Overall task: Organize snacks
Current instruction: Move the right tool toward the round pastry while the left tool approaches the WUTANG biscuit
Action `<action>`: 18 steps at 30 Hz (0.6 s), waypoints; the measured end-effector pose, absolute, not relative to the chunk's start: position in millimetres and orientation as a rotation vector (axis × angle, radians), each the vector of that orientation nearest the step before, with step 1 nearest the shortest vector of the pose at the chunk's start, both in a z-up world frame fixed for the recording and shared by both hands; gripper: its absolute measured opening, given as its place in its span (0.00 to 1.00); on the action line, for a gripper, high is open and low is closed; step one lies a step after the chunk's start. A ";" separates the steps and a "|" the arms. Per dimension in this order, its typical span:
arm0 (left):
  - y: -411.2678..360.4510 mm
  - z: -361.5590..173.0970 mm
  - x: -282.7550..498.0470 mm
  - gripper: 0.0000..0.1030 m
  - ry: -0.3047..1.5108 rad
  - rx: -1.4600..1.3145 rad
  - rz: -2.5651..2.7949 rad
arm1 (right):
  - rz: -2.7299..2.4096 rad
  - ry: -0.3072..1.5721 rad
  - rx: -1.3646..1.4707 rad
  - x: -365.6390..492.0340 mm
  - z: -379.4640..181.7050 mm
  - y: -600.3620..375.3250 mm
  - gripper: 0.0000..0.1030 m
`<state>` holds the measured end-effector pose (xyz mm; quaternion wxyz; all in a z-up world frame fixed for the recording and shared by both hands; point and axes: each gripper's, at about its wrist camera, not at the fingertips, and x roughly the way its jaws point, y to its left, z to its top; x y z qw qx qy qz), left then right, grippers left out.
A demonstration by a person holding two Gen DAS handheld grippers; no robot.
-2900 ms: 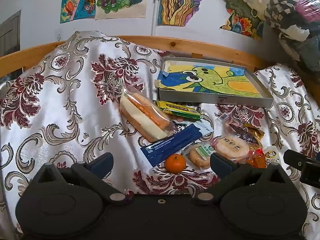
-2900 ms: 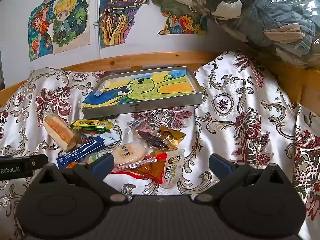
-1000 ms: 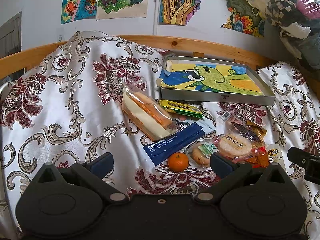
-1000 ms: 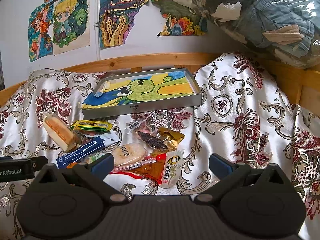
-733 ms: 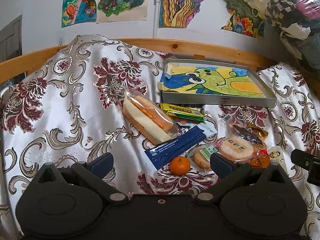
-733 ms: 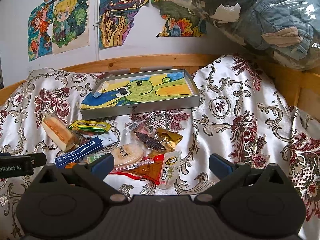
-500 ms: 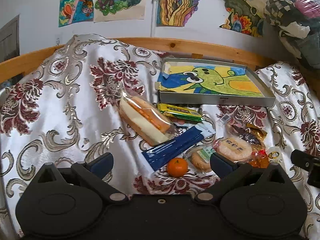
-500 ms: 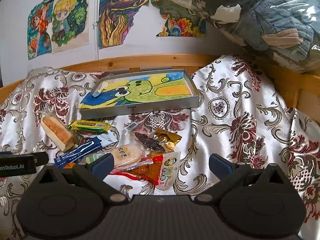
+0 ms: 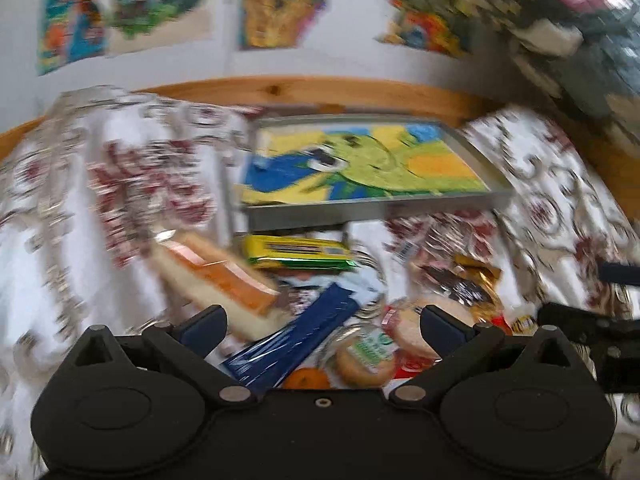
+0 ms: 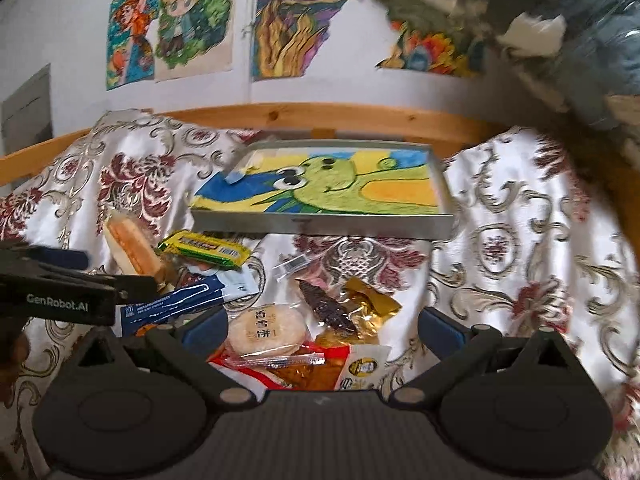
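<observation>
Snacks lie in a loose heap on a floral cloth [image 9: 132,184], just in front of a shallow grey tray [image 9: 372,210] lined with a green-and-yellow drawing.

Left wrist view (motion-blurred):
- The left claw [image 9: 322,326] is spread wide and empty, with both fingers apart above the heap.
- A wrapped sandwich [image 9: 216,276] lies at the left of the heap, tilted.
- A yellow-green bar [image 9: 298,252] lies just before the tray's front wall.
- A long blue packet [image 9: 292,344] runs diagonally between the claw fingers.
- A small orange [image 9: 306,378] sits at the near edge, beside a round biscuit pack [image 9: 366,358].
- A dark snack in clear wrap [image 9: 456,284] and a gold wrapper [image 9: 478,270] lie to the right.
- Part of the right claw [image 9: 592,332] shows at the right edge.

Right wrist view:
- The right claw [image 10: 322,326] is likewise spread wide and holds nothing.
- A round rice cracker pack [image 10: 266,330] lies just inside the left finger.
- A red-and-white packet [image 10: 320,370] lies nearest the camera, partly under the cracker pack.
- The dark snack [image 10: 328,308] and gold wrapper [image 10: 372,296] lie behind it.
- The sandwich [image 10: 130,246], the bar [image 10: 204,250] and the blue packet [image 10: 180,300] lie to the left, near the left claw [image 10: 60,280], which enters from the left edge.
- The tray [image 10: 320,224] contains only the drawing.
- Painted pictures [image 10: 280,16] hang on the wall above a wooden rail [image 10: 304,116].
</observation>
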<state>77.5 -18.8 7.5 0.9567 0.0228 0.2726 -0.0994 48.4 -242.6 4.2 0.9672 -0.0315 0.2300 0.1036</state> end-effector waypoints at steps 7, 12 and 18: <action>-18.7 -11.0 108.6 0.99 0.594 0.123 -0.358 | 0.315 0.493 -0.181 75.4 -14.8 -237.1 1.00; -15.8 -28.9 116.0 0.99 0.634 0.178 -0.450 | 0.407 0.542 -0.182 97.4 -20.3 -233.1 1.00; -16.8 -44.5 121.2 0.99 0.697 0.171 -0.525 | 0.536 0.664 -0.031 128.9 -26.7 -231.4 0.99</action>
